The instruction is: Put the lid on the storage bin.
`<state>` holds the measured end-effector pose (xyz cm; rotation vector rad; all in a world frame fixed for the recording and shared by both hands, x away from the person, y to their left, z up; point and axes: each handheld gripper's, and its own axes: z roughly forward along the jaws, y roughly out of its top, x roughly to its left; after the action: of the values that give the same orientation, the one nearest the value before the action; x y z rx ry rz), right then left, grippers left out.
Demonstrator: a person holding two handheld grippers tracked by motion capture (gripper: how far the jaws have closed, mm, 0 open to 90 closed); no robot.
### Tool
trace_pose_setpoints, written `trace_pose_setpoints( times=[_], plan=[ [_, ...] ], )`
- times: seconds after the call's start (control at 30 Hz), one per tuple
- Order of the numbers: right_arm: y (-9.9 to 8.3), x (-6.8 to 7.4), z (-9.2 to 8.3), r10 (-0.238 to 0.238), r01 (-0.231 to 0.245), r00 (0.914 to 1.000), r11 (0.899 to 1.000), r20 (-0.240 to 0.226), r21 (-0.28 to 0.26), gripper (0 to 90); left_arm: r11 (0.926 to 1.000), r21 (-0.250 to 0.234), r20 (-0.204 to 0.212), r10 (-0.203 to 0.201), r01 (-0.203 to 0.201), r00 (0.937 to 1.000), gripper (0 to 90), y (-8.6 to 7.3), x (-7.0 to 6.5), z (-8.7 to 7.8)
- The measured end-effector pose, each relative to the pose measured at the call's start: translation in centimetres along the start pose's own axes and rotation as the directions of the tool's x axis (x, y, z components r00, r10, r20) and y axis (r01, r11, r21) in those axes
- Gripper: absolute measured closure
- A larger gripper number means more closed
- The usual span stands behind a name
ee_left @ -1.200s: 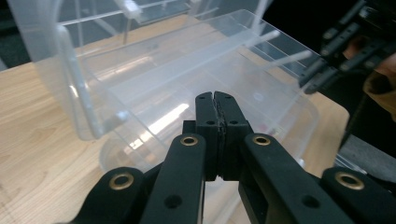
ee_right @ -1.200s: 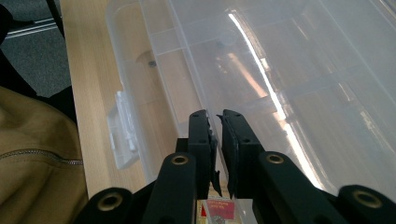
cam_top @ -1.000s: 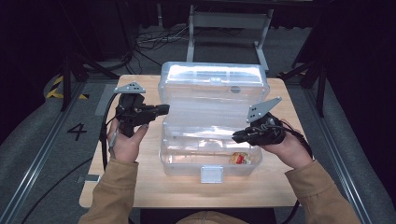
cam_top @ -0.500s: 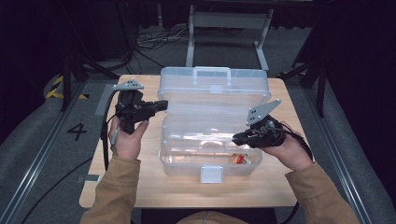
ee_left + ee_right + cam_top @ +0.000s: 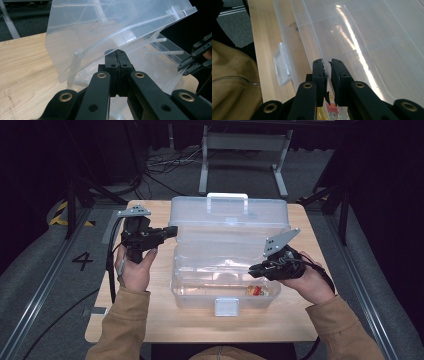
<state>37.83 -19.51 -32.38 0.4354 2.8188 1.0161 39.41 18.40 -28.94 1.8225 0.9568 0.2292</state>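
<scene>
- Clear plastic box in the middle of the wooden table, lid swung up and back, handle at the far edge, white latch on the near wall.
- Inner tray lifted above the base, between lid and front wall.
- Left gripper just beside the box's left end, level with the tray, pointed toward it; jaws pressed tight together in the left gripper view, tips at the lower edge of the curved clear panel, whether anything thin sits between them not clear.
- Right gripper at the box's right front part, over the near wall; in the right gripper view jaws nearly together, a narrow slit left, thin clear wall running into that slit, apparently pinched.
- Small red and yellow item on the box floor, right front corner, just below the right gripper.
</scene>
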Motion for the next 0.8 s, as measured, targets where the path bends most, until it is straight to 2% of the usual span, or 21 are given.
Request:
trace_pose_setpoints(
  times=[0.37,0.47,0.57,0.63,0.8],
  plan=[
    [0.0,0.2,-0.2,-0.009,0.010,0.9997,1.000,0.020,-0.010,79.5,0.9998,0.022,0.019,0.004,-0.004,0.9998,89.6,-0.1,0.1,0.0],
    [-0.2,0.3,-1.0,0.002,0.000,0.9996,0.998,0.029,-0.061,77.4,0.9994,0.032,0.022,0.012,-0.013,0.9997,89.6,-0.2,0.0,0.0],
    [-0.6,0.2,-2.0,0.025,-0.020,0.9990,0.993,0.037,-0.115,79.5,0.9991,0.038,0.022,0.020,-0.021,0.9996,89.6,-0.2,-0.2,-0.1],
    [-0.7,0.2,-2.2,0.032,-0.027,0.9987,0.992,0.039,-0.126,80.7,0.9990,0.040,0.019,0.019,-0.019,0.9996,89.6,-0.3,-0.3,-0.1],
    [-1.9,0.2,-3.4,0.070,-0.053,0.9951,0.973,0.070,-0.226,88.3,0.9973,0.062,0.021,0.039,-0.040,0.9990,89.6,-0.5,-0.5,-0.3]
  ],
)
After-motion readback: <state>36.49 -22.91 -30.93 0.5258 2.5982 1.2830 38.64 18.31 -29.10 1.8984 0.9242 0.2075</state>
